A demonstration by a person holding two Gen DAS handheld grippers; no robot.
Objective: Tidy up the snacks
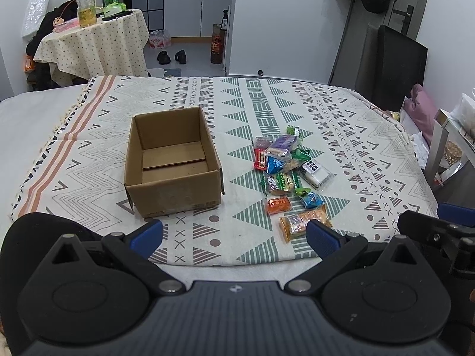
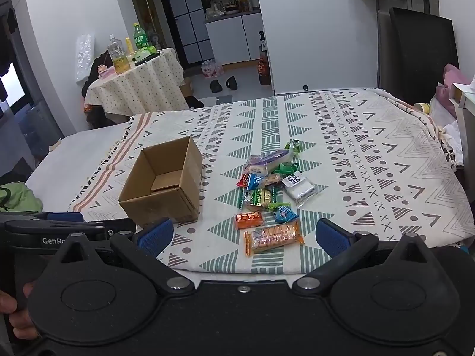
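- On the patterned cloth point(image 1: 297, 95) spread over the bed, a cardboard box point(image 1: 173, 160) stands upright with its top open; nothing lies inside but a loose cardboard flap on its floor.
- Right of the box, apart from it, a heap of wrapped snacks point(image 1: 289, 163) lies on the cloth.
- At the far end of the heap from the box's near wall sit a purple packet point(image 1: 283, 144) and a green one point(image 1: 294, 132); a white packet with a black label point(image 1: 314, 173) lies on the heap's outer side, away from the box.
- Nearer than the box's front wall lie an orange packet point(image 1: 278, 204), a small blue packet point(image 1: 311, 200) beside it, and a long clear-and-orange biscuit pack point(image 2: 273, 235) closest to the cloth's edge.
- Left tool point(image 1: 234, 237): its blue pads spread wide, gripping nothing, hovering near the front of the box.
- Right tool point(image 2: 243, 235): likewise spread wide and empty, with the biscuit pack seen between its fingers but untouched.
- Beyond the box, a round side table point(image 2: 142, 83) carries bottles.
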